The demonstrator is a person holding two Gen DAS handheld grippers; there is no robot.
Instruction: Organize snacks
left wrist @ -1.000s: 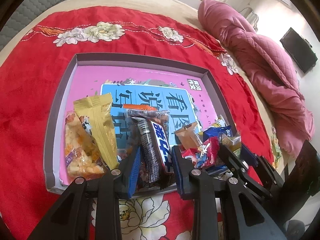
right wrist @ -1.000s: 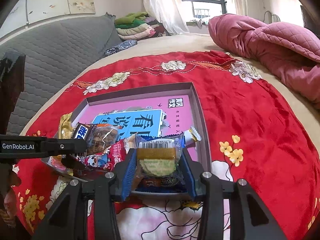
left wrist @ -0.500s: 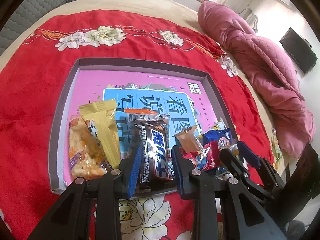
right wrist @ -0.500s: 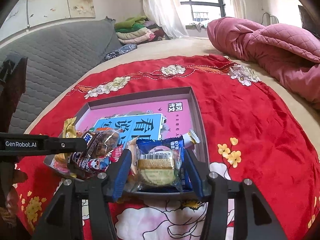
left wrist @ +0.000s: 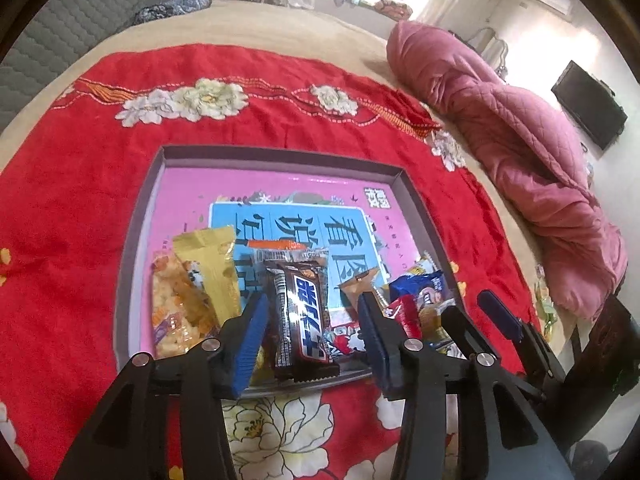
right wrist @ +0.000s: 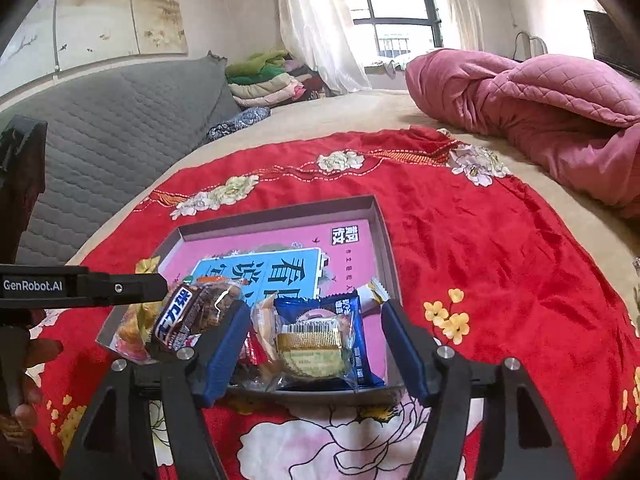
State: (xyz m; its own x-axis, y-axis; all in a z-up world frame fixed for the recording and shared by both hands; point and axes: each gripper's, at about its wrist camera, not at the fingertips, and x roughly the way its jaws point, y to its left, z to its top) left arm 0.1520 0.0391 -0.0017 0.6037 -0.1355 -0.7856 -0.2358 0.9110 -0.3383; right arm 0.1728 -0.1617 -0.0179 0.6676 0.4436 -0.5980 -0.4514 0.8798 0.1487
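Note:
A shallow grey-rimmed box [left wrist: 138, 216] with a pink and blue printed floor lies on the red cloth and holds several snacks at its near end. My left gripper [left wrist: 310, 320] is open; a brown chocolate bar [left wrist: 301, 320] lies between its fingers, untouched by the pads. A yellow packet [left wrist: 210, 272] and a clear bag of crackers [left wrist: 178, 312] lie to its left. My right gripper [right wrist: 316, 340] is open around a blue-wrapped cake [right wrist: 320, 340] lying in the box [right wrist: 384, 236]. The chocolate bar [right wrist: 184, 316] shows at left there.
A red flowered cloth [left wrist: 72, 184] covers the bed. A pink quilt [left wrist: 520, 168] is bunched at the right. A grey padded headboard [right wrist: 100, 128] and folded clothes [right wrist: 268, 80] stand at the back. The right gripper's fingers [left wrist: 500, 316] show beside the box.
Both grippers opened and drew back and up from the box. The chocolate bar and the blue-wrapped cake were let go and now lie in the box.

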